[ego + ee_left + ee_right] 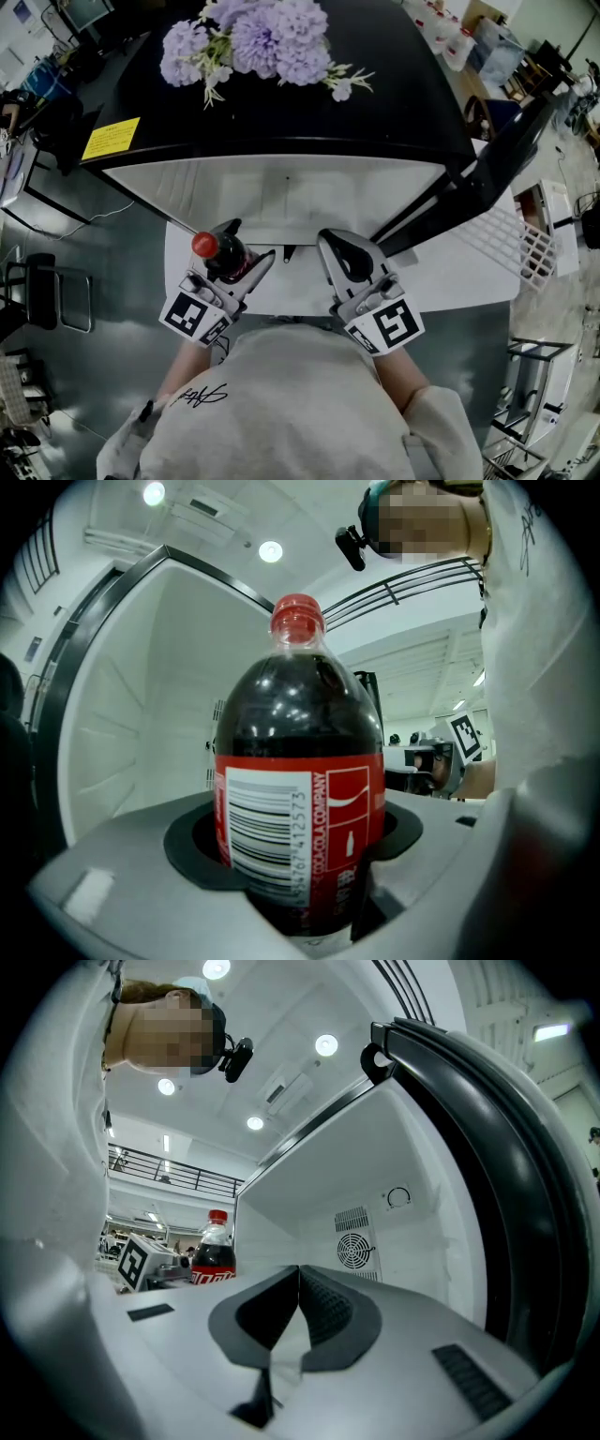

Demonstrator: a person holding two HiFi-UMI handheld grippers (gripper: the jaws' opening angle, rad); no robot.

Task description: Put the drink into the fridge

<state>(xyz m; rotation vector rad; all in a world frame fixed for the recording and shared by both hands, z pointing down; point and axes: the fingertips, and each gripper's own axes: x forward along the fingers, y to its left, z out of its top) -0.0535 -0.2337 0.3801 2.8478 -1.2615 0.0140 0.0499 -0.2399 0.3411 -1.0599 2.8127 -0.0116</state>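
A cola bottle with a red cap and red label stands upright between the jaws of my left gripper, which is shut on it. In the left gripper view the bottle fills the middle, held at its label, with the fridge's white inside behind it. The small fridge has a black top, and its open mouth lies just ahead of both grippers. My right gripper is beside the left one, shut and holding nothing. In the right gripper view its pads meet, and the bottle shows at the left.
Purple flowers and a yellow sticker sit on the fridge top. The fridge door stands open to the right, its white shelf rack facing me. A round vent and a dial are on the inner wall.
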